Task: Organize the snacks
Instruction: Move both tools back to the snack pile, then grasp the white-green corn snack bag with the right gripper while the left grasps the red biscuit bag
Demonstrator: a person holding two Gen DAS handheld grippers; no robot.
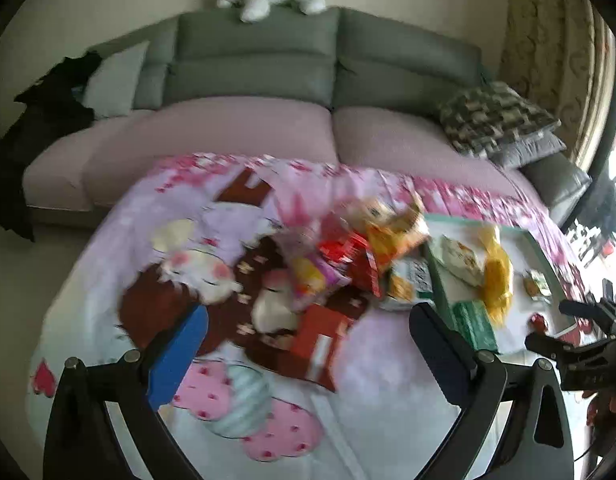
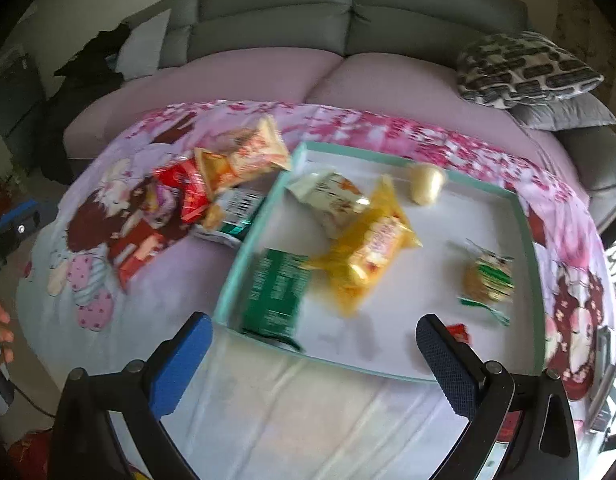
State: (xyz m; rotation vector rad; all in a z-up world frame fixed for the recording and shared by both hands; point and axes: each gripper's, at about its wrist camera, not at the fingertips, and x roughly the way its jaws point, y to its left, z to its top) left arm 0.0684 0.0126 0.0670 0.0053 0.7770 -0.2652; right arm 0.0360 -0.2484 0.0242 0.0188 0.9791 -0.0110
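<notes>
Snack pile [image 2: 212, 188] left-centre, tray [image 2: 524, 216] right. Both grippers, left gripper [image 1: 308, 340] and right gripper [image 2: 314, 348], fingers spread, empty. Best: pinch one packet's edge, lift clear, then place.

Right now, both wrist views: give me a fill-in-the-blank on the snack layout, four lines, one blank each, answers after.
1. The yellow packet lies inside the shallow ____-rimmed tray.
2. The pile of loose snacks sits outside the tray, on its ____ side in the right wrist view.
3. Both the left gripper and the right gripper have their jaws ____ and hold nothing.
4. The dark green box rests against the tray's ____ wall in that same view.

Answers: teal; left; open; left
</notes>
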